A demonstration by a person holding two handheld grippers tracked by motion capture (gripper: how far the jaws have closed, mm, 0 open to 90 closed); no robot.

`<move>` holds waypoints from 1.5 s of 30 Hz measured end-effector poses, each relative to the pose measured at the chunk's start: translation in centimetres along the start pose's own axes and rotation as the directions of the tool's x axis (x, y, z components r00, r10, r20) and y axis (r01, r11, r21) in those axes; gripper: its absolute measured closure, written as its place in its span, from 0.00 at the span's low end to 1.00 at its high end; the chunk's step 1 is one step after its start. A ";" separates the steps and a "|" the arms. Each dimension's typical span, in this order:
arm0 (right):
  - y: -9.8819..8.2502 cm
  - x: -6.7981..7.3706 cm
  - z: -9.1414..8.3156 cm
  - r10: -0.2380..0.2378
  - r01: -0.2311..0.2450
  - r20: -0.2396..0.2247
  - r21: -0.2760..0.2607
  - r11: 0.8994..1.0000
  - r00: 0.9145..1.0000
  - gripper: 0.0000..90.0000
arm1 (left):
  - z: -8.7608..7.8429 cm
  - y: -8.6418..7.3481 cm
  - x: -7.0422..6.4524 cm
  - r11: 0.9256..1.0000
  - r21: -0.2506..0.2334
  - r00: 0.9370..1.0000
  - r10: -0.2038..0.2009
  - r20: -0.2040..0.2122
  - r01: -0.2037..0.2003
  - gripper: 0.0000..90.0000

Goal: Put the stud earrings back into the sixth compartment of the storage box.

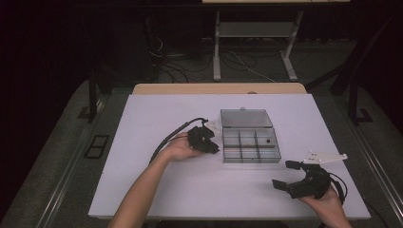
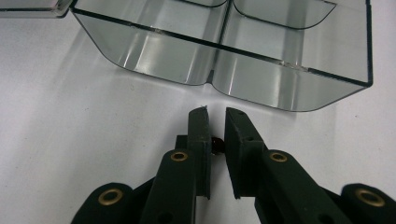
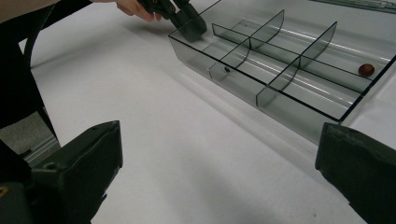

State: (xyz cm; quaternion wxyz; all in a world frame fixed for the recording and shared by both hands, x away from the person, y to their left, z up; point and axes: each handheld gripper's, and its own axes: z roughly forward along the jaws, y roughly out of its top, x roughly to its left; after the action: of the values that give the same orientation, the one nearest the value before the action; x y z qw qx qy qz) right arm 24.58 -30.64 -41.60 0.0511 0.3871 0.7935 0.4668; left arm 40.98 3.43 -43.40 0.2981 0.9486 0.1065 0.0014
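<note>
A clear grey compartment box (image 1: 250, 159) lies on the white table with its lid (image 1: 246, 118) folded open behind it. My left gripper (image 2: 215, 116) sits on the table just short of the box's near wall (image 2: 224, 74), shut on a small dark red bead (image 2: 216, 143) pinched low between its jaws. In the high view this left gripper (image 1: 215, 148) rests at the box's left side. Another dark red bead (image 3: 366, 70) lies in a far compartment of the box (image 3: 280, 100). My right gripper (image 3: 219, 144) stands wide open with nothing in it, right of and nearer than the box (image 1: 283, 174).
The white table top (image 1: 166, 190) has bare room left of and in front of the box. Its wooden far edge (image 1: 218, 88) shows behind. A table frame and cables (image 1: 237, 57) stand on the dark floor beyond.
</note>
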 end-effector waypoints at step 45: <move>0.0 0.0 -0.1 0.001 -0.001 0.004 -0.007 1.000 1.000 0.01 | -6.8 4.3 0.2 0.990 -0.141 0.998 0.000 -0.066 -0.009 0.89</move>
State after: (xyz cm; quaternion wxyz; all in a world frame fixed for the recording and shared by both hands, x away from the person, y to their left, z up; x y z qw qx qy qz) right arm 24.47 -30.71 -41.56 0.0537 0.3882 0.7915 0.4689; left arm 41.59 3.91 -35.38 0.3610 0.9247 0.1137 0.0412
